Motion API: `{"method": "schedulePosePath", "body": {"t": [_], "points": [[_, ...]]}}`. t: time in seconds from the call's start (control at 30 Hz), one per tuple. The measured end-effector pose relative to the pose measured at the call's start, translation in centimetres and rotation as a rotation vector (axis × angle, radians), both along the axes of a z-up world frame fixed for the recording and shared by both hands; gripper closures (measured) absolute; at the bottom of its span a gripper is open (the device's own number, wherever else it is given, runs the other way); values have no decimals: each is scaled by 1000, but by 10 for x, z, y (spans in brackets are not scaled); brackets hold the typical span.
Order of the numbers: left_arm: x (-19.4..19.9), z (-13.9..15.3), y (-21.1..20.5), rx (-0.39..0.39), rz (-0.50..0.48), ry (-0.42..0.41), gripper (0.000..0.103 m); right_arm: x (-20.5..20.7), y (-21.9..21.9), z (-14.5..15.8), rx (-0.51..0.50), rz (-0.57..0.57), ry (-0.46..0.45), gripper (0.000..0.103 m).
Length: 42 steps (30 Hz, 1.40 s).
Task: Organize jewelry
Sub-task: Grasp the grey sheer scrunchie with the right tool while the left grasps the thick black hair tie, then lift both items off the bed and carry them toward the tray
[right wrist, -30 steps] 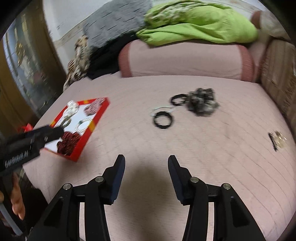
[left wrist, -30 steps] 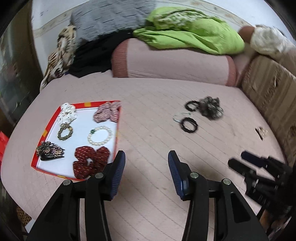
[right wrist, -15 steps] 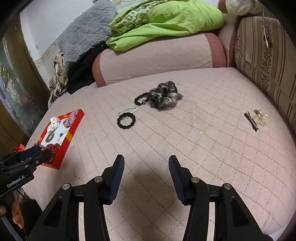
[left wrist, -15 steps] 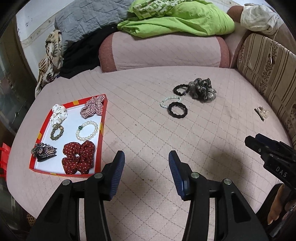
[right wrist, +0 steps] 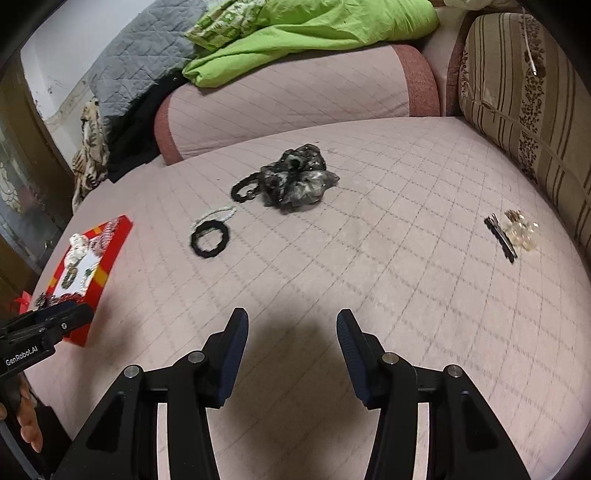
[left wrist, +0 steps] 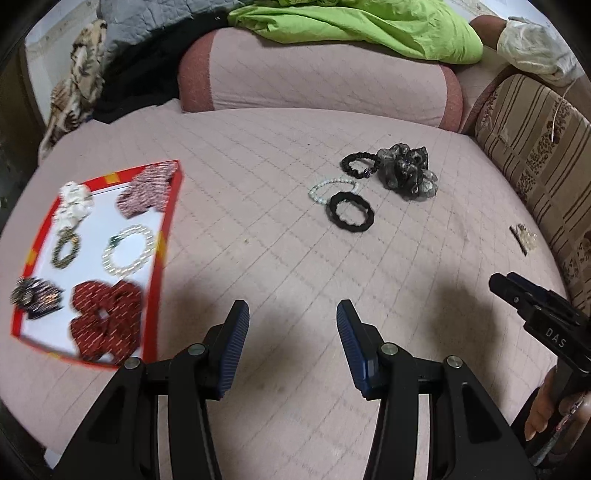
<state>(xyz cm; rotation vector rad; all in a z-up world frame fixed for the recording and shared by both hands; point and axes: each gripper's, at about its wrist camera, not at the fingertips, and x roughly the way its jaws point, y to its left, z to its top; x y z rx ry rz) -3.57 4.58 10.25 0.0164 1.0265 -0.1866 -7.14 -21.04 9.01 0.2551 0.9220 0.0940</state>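
Note:
A red-rimmed white tray lies at the left of the pink quilted seat and holds several scrunchies and bracelets, among them a dark red scrunchie and a pearl bracelet. Loose on the seat lie a black hair tie, a pearl bracelet, a black bead bracelet and a grey-black scrunchie. A hair clip lies far right. My left gripper is open and empty, above the seat right of the tray. My right gripper is open and empty, short of the loose pieces.
A pink bolster with a green blanket on it runs along the back. A striped cushion bounds the right side. Grey and black fabrics are piled at the back left. The seat's front edge is near both grippers.
Both grippers have moved forward and lower over the seat, so the loose pieces look nearer. Both stay open and empty. The jewelry has not moved.

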Motion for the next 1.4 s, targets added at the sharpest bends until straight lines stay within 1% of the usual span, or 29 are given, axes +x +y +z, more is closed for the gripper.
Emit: {"method": "schedulePosePath", "body": {"t": [0.07, 0.17, 0.23, 0.3, 0.37, 0.4, 0.47, 0.57, 0.63, 0.73, 0.83, 0.87, 0.9, 0.93, 0.97, 1.0, 1.03, 1.07, 1.13, 1.3, 1.4], "points": [[13, -6, -3, -26, -1, 15, 55, 10, -2, -3, 4, 2, 4, 49], [38, -20, -12, -93, -12, 50, 55, 29, -3, -6, 9, 6, 1, 49], [59, -32, -21, -140, -21, 70, 55, 41, -4, -8, 8, 12, -15, 49], [76, -43, -28, -160, -17, 85, 55, 57, -5, -8, -7, 10, -42, 48], [92, -52, -32, -191, 2, 100, 57, 76, -9, -8, -13, 6, -56, 44], [100, -57, -34, -215, 10, 109, 59, 86, -10, -8, -11, 6, -62, 43], [111, -64, -39, -247, 19, 119, 59, 104, -13, -7, -3, 11, -69, 40], [120, -72, -48, -243, 14, 123, 59, 132, -8, -6, -32, 32, -82, 34], [122, -73, -54, -230, 10, 101, 59, 148, -1, -8, -59, 52, -82, 34], [125, -74, -58, -227, 6, 89, 59, 168, 6, -14, -91, 63, -71, 34], [125, -77, -59, -229, 9, 74, 59, 184, 9, -23, -103, 57, -47, 34], [126, -78, -60, -216, 9, 69, 60, 187, 10, -26, -101, 55, -36, 34], [125, -78, -61, -194, 9, 63, 72, 189, 10, -30, -97, 52, -22, 36], [125, -78, -63, -172, 5, 60, 95, 191, 10, -35, -93, 45, -1, 64], [125, -79, -63, -175, -11, 75, 97, 192, 10, -39, -84, 47, 20, 89], [124, -79, -61, -195, -15, 85, 97, 192, 10, -43, -73, 55, 45, 89], [122, -78, -57, -212, -14, 94, 97, 188, 10, -43, -73, 55, 42, 91], [119, -77, -54, -218, -11, 99, 97, 184, 11, -41, -78, 62, 40, 94], [112, -74, -49, -233, -9, 109, 97, 174, 12, -38, -84, 72, 43, 96], [81, -64, -29, -284, 2, 127, 97, 136, 9, -26, -61, 84, 42, 100], [59, -56, -17, -307, 10, 128, 97, 101, 8, -17, -33, 94, 37, 100]]}}
